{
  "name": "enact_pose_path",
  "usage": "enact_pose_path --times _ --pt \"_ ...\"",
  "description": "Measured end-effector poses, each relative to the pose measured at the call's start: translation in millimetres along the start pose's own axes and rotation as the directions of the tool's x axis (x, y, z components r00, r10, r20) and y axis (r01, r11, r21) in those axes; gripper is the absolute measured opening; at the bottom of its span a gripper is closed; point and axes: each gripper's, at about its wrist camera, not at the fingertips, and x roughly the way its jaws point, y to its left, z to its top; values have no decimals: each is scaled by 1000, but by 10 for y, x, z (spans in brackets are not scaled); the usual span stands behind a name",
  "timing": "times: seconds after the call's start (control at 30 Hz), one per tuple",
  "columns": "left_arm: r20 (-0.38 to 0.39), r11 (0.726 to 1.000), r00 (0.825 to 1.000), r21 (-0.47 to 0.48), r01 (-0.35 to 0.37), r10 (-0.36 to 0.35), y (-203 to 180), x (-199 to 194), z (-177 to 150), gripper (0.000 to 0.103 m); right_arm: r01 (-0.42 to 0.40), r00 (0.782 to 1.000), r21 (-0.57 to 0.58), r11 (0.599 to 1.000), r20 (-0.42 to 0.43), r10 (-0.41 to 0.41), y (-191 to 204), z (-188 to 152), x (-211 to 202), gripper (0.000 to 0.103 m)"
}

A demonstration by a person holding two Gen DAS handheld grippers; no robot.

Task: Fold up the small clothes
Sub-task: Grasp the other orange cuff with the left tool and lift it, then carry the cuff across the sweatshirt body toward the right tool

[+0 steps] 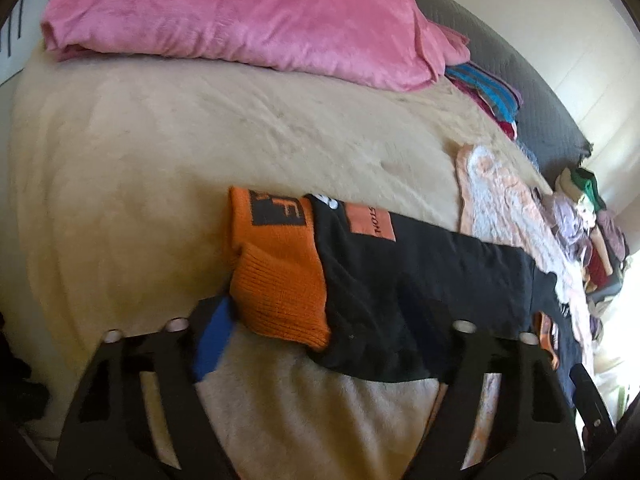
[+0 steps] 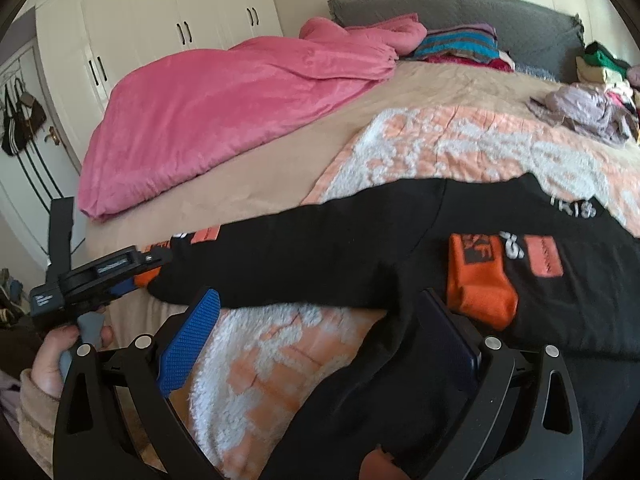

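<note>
The black garment (image 1: 404, 280) with orange cuffs (image 1: 276, 276) lay stretched across the bed (image 1: 200, 140), partly on the beige cover and partly on the peach-and-white blanket (image 2: 460, 148).

In the left wrist view, the left gripper (image 1: 328, 344) stood wide open. Its left blue pad (image 1: 212, 340) sat just beside the near edge of one orange cuff, though whether it touched the knit could not be told. Its right finger was mostly covered by the black cloth, so its pad was hidden. The sleeve lay between the two fingers, and nothing appeared pinched. Printed patches on the sleeve were too blurred to read. At the far right, garments were piled along the bed's edge, washed out by bright light and hard to sort.

In the right wrist view, at the far left a hand (image 2: 56, 356) in a beige sleeve held the left gripper's handle, whose tip reached the sleeve end; the contact there was hidden by its own body. The right gripper (image 2: 320, 332) was also spread wide, its left blue pad (image 2: 188, 340) over the blanket and clear of the cloth. Black fabric draped over and partly hid the right pad, running down between the fingers and out of frame. A second orange cuff (image 2: 478, 280) lay just beyond that finger. White lettering on the chest was smeared.

A pink blanket (image 2: 224, 108) lay heaped farther up the bed.
</note>
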Motion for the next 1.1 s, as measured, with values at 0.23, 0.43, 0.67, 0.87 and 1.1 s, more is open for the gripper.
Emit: enact_pose_path --times 0.23,0.43,0.67,0.87,1.1 --pt "3 998 999 40 45 -46 -206 114 -38 21 14 1000 44 999 5 -14 -123 -81 -74 98" --pt "101 984 980 64 164 -170 -409 -147 -11 15 31 999 81 996 16 -33 -278 -90 -148 98" --pt "164 947 934 106 303 -317 -703 -419 -6 14 44 997 148 988 49 -52 -546 -102 -369 98" --pt "146 887 877 137 441 -458 -961 -589 -69 14 102 989 191 976 86 -120 -814 -158 -611 98" --pt "133 849 847 214 483 -515 -1329 -687 -158 14 158 977 244 957 102 -187 -1151 -240 -840 98"
